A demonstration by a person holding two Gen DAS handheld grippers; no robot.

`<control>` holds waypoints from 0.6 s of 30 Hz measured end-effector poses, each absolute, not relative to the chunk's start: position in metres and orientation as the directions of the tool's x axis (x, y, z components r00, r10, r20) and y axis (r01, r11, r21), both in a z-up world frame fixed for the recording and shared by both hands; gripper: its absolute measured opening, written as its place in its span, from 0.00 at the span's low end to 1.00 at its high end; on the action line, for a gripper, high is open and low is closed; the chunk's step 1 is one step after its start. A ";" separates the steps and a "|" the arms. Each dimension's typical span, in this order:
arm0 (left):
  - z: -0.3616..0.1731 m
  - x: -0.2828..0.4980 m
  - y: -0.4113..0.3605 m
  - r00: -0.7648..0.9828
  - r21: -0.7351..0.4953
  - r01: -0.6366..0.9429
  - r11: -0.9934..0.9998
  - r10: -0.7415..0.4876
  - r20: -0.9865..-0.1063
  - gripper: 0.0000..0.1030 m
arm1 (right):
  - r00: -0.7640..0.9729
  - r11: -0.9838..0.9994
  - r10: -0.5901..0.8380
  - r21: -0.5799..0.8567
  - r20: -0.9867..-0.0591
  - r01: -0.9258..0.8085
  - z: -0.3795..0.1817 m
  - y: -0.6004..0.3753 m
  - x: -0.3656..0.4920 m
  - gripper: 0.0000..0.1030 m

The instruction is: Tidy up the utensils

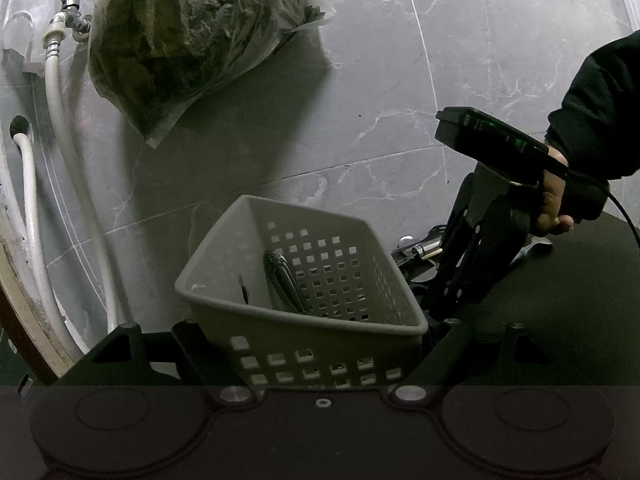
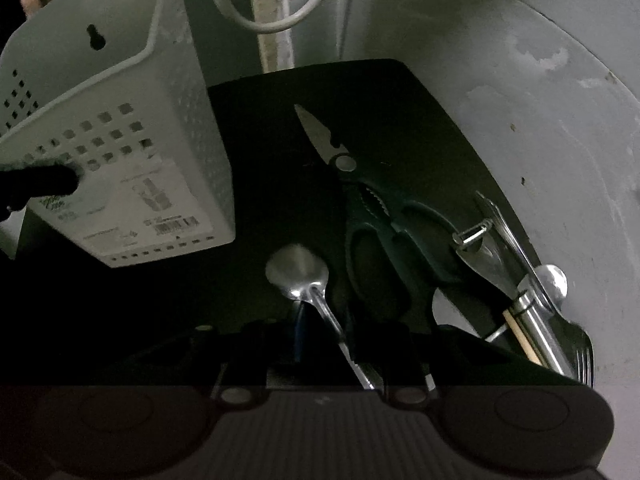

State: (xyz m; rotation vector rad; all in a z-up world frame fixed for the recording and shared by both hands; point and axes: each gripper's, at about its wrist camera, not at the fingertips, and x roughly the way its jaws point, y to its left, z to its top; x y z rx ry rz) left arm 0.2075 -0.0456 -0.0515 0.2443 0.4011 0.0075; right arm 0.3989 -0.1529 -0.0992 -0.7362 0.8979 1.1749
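Between the right gripper's (image 2: 340, 344) fingers, low in the right wrist view, runs the thin handle of a steel spoon (image 2: 298, 274); its bowl lies on the black mat (image 2: 260, 120) just ahead of the fingers. The jaws stand close about the handle, but the dark hides whether the pads press on it, so I cannot tell if the spoon is gripped yet. I judge the spoon light, stiff and slick; its narrow handle would twist or slip in a loose pinch, so the place to hold it is mid-handle, squarely across the flat.

Beside the spoon lie black-handled kitchen scissors (image 2: 384, 240) with the blades shut. They look heavier and would be best taken at the pivot or the handle loops. Further right, at the mat's edge, is a tangle of steel utensils (image 2: 532, 288) with a pale wooden stick among them; a fork's tines show lowest.

On the left, the left gripper (image 1: 320, 344) is clenched on the near wall of the white perforated basket (image 1: 344, 216), holding it tilted, its mouth opening up and away from the left wrist camera. Inside, one ornate-handled utensil (image 1: 286, 284) leans against the wall; nothing else shows in it.

Beyond stand grey marbled tiles (image 1: 400, 80), white hoses (image 1: 60, 128), a tap, and a plastic bag of greens (image 1: 192, 32).
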 end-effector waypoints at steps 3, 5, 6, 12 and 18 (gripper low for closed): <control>-0.051 0.207 -0.045 0.921 0.235 0.045 0.971 0.051 -0.386 0.79 | 0.154 0.285 0.458 -0.020 -0.876 -0.958 -0.100 -0.158 0.398 0.06; -0.051 0.207 -0.044 0.921 0.235 0.049 0.971 0.047 -0.386 0.79 | 0.165 0.308 0.466 -0.015 -0.870 -0.951 -0.100 -0.161 0.396 0.05; -0.051 0.207 -0.044 0.921 0.235 0.051 0.971 0.045 -0.386 0.79 | 0.174 0.319 0.469 -0.017 -0.866 -0.948 -0.100 -0.162 0.394 0.04; -0.051 0.207 -0.040 0.921 0.235 0.069 0.970 0.029 -0.389 0.79 | 0.198 0.458 0.508 0.067 -0.838 -0.887 -0.101 -0.166 0.394 0.04; -0.050 0.207 -0.036 0.920 0.235 0.095 0.967 0.005 -0.392 0.79 | 0.178 0.619 0.597 0.307 -0.783 -0.723 -0.108 -0.185 0.395 0.01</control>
